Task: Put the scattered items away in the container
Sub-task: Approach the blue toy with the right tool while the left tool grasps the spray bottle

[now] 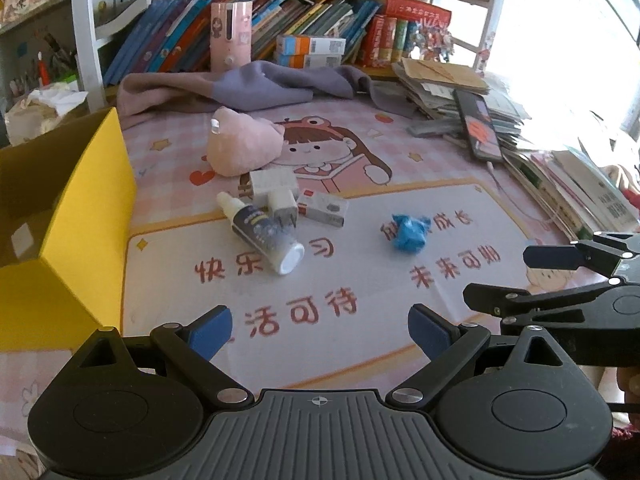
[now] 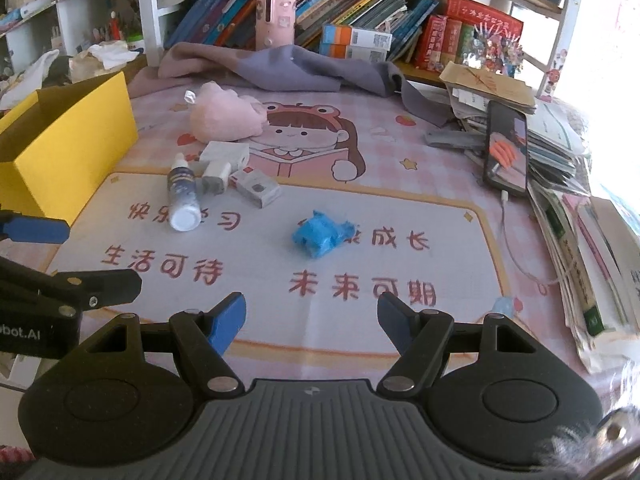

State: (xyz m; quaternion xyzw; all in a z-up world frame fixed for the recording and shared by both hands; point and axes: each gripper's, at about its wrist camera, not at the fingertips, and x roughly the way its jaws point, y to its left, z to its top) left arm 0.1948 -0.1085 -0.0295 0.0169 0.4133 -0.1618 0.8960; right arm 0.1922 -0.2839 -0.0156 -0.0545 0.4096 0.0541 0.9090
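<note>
A yellow open box (image 1: 92,208) (image 2: 76,148) stands at the left of the pink desk mat. Scattered on the mat lie a spray bottle (image 1: 264,234) (image 2: 183,194), a white charger plug (image 1: 282,208) (image 2: 216,178), a white square box (image 1: 274,182) (image 2: 224,154), a small white carton (image 1: 324,208) (image 2: 256,188), a pink plush pouch (image 1: 244,144) (image 2: 226,118) and a crumpled blue wrapper (image 1: 408,234) (image 2: 320,236). My left gripper (image 1: 320,330) is open and empty, near the mat's front. My right gripper (image 2: 312,318) is open and empty, in front of the blue wrapper.
A grey cloth (image 1: 248,88) (image 2: 280,68) lies at the back before a shelf of books (image 2: 320,4). A stack of papers and books with a phone (image 1: 478,124) (image 2: 506,148) on top fills the right side. A charging cable (image 2: 516,240) trails from the phone.
</note>
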